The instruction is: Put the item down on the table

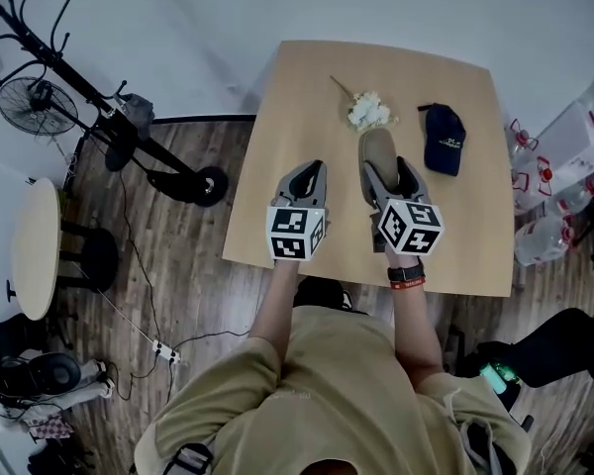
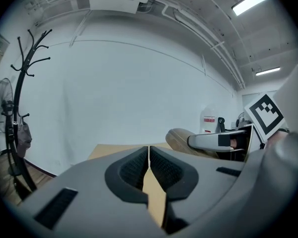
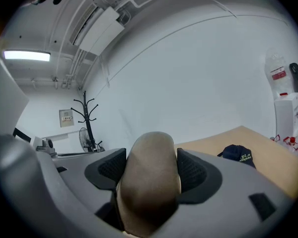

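Tan rounded item (image 3: 150, 182) sits clamped in right gripper (image 1: 389, 178) jaws; left gripper (image 2: 149, 155) jaws together.

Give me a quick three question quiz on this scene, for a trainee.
1. True or false: the left gripper is shut on nothing.
2. The right gripper holds: A) a mug, B) a tan item, C) a bottle.
3. Fill in: the cap lies on the ___.
Key: 1 true; 2 B; 3 table.
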